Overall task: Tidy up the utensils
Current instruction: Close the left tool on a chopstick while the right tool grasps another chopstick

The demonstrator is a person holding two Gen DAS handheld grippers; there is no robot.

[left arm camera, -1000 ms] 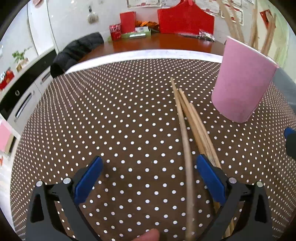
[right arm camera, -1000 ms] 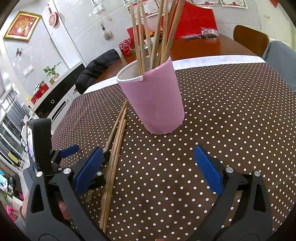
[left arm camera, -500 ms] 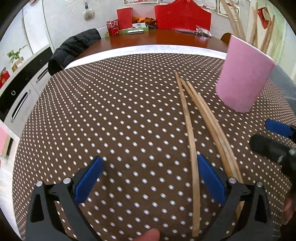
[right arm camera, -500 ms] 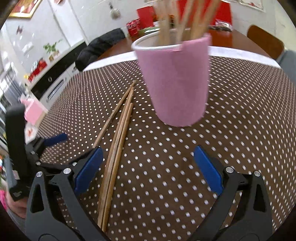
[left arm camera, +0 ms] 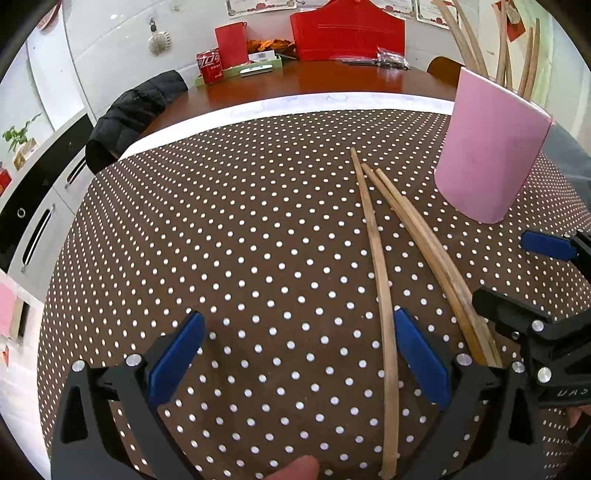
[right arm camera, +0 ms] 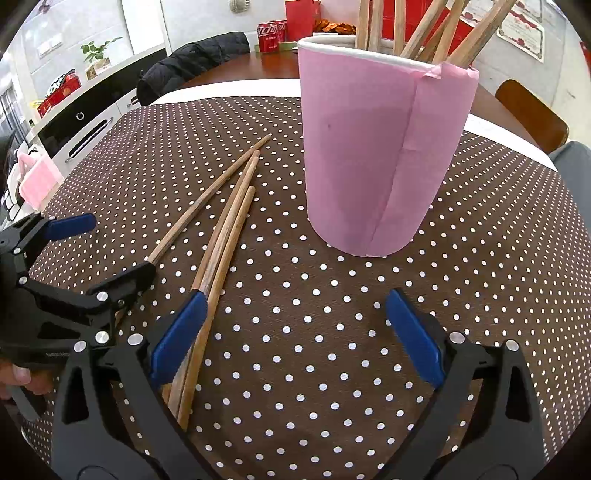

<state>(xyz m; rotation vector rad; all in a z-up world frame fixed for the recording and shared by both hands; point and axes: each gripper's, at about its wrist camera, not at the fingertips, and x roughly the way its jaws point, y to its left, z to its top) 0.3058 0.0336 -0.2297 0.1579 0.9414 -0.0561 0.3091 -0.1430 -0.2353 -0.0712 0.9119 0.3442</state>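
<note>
On the brown polka-dot tablecloth (left arm camera: 229,229), left side, my left gripper (left arm camera: 295,354) hangs low with jaws spread wide, gripping nothing. One loose chopstick (left arm camera: 376,258) runs up between its fingers, near the right blue pad (left arm camera: 421,362), touching or not I cannot tell. Next to the right, two more chopsticks (right arm camera: 225,236) lie tight together, pointing at the pink cup (right arm camera: 373,155). My right gripper (right arm camera: 295,332) is spread too, nothing pinched; its left pad (right arm camera: 177,332) sits over that pair. Farther right the cup stands upright, several chopsticks (right arm camera: 424,26) leaning inside. Background: black jacket (left arm camera: 133,110) and red cans (right arm camera: 271,35) on the wooden table (left arm camera: 314,79).
</note>
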